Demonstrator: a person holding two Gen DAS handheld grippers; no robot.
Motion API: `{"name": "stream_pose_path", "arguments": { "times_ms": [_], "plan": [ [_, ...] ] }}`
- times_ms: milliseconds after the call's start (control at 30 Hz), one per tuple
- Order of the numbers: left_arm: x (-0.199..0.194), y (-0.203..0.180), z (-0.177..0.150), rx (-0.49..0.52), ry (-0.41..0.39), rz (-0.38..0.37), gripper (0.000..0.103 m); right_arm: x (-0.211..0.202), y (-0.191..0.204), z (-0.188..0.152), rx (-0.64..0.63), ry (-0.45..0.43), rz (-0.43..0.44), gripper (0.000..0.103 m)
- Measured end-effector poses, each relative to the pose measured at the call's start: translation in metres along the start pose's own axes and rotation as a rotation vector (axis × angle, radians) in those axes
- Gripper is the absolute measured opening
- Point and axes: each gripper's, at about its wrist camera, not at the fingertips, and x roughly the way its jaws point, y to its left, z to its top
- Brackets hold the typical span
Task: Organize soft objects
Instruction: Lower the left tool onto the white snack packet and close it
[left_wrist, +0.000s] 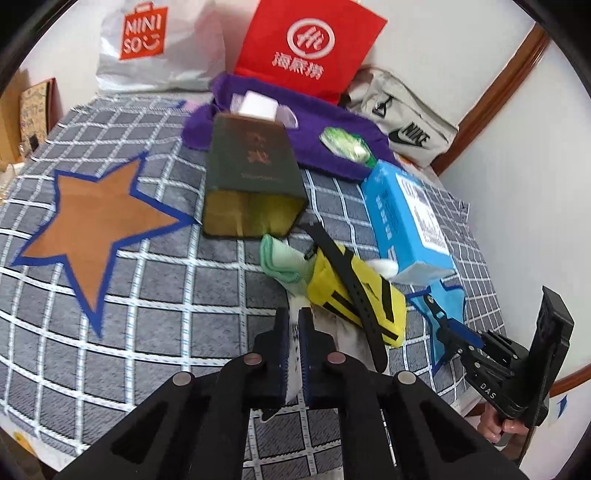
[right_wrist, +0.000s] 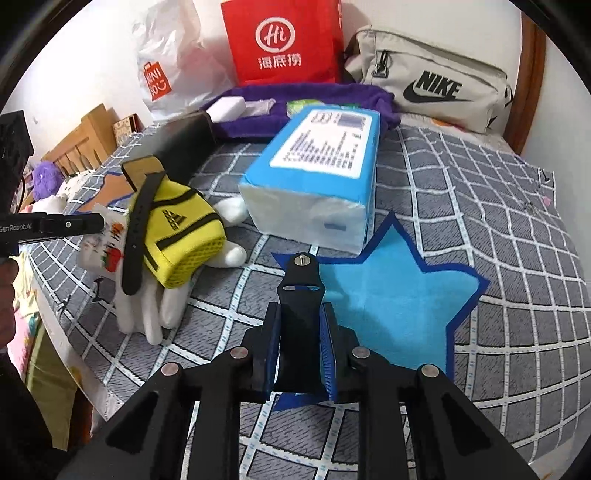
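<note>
White gloves (right_wrist: 147, 314) printed with small red motifs lie on the grey checked bedspread (left_wrist: 147, 332), and your left gripper (left_wrist: 291, 332) has its jaws pinched narrow on the printed white fabric right at its tips. Just ahead and to the right of that gripper a yellow Adidas pouch (left_wrist: 354, 295) rests on the gloves, with a black watch strap (left_wrist: 347, 273) draped across it and a folded mint-green cloth (left_wrist: 280, 262) touching its far side. Beyond them a dark green box (left_wrist: 251, 177) lies on its side with its open end facing you, and a brown star patch (left_wrist: 96, 225) sits well to the left. Your right gripper (right_wrist: 301, 332) is clamped on a second black strap piece (right_wrist: 301, 291), whose pin end sticks up past the fingertips, over the edge of a blue star patch (right_wrist: 399, 295). Ahead of that gripper lies a blue pack of tissues (right_wrist: 317, 173); the pouch and gloves are to its left. Farther back, a purple towel (right_wrist: 332, 96), a red Haidilao bag (right_wrist: 284, 40), a white Miniso bag (right_wrist: 166, 66) and a beige Nike pouch (right_wrist: 436, 81) line the wall.
</note>
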Motion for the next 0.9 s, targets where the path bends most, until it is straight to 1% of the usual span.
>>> {"name": "stream_pose_path", "arguments": {
  "times_ms": [100, 200, 400, 433, 467, 500, 533, 567, 600, 633, 667, 733, 833, 900],
  "plan": [
    [-0.012, -0.001, 0.003, 0.007, -0.033, 0.01, 0.006, -0.009, 0.002, 0.003, -0.001, -0.015, 0.002, 0.021],
    [-0.015, -0.003, 0.003, 0.02, -0.033, 0.031, 0.005, -0.016, 0.004, 0.006, -0.003, -0.024, 0.011, 0.021],
    [0.007, -0.01, -0.008, 0.085, 0.053, 0.085, 0.006, -0.015, 0.008, 0.005, -0.015, -0.012, 0.022, 0.021],
    [0.01, -0.01, -0.01, 0.088, 0.065, 0.092, 0.011, -0.014, 0.007, 0.005, -0.014, -0.008, 0.024, 0.021],
    [0.015, -0.011, -0.01, 0.093, 0.078, 0.099, 0.022, -0.012, 0.006, 0.004, -0.011, -0.004, 0.024, 0.021],
    [0.018, -0.011, -0.011, 0.099, 0.08, 0.104, 0.028, -0.011, 0.005, 0.004, -0.008, 0.0, 0.025, 0.021],
    [0.021, -0.012, -0.012, 0.108, 0.078, 0.11, 0.04, -0.01, 0.004, 0.004, -0.006, 0.001, 0.024, 0.021],
    [0.023, -0.012, -0.013, 0.119, 0.076, 0.112, 0.048, -0.009, 0.002, 0.004, -0.002, 0.003, 0.025, 0.021],
    [0.025, -0.013, -0.014, 0.134, 0.072, 0.11, 0.05, -0.008, 0.001, 0.004, 0.0, 0.005, 0.025, 0.021],
    [0.026, -0.013, -0.015, 0.14, 0.072, 0.105, 0.056, -0.007, 0.0, 0.004, 0.001, 0.007, 0.024, 0.021],
    [0.029, -0.013, -0.016, 0.15, 0.082, 0.097, 0.064, -0.006, -0.002, 0.004, 0.002, 0.01, 0.02, 0.021],
    [0.035, -0.015, -0.017, 0.176, 0.091, 0.108, 0.067, -0.003, -0.004, 0.003, 0.009, 0.016, 0.016, 0.021],
    [0.051, -0.013, -0.02, 0.201, 0.121, 0.18, 0.067, 0.002, -0.007, 0.003, 0.017, 0.022, 0.016, 0.021],
    [0.053, -0.016, -0.02, 0.23, 0.103, 0.188, 0.071, 0.005, -0.008, 0.004, 0.016, 0.029, 0.015, 0.021]
  ]
}}
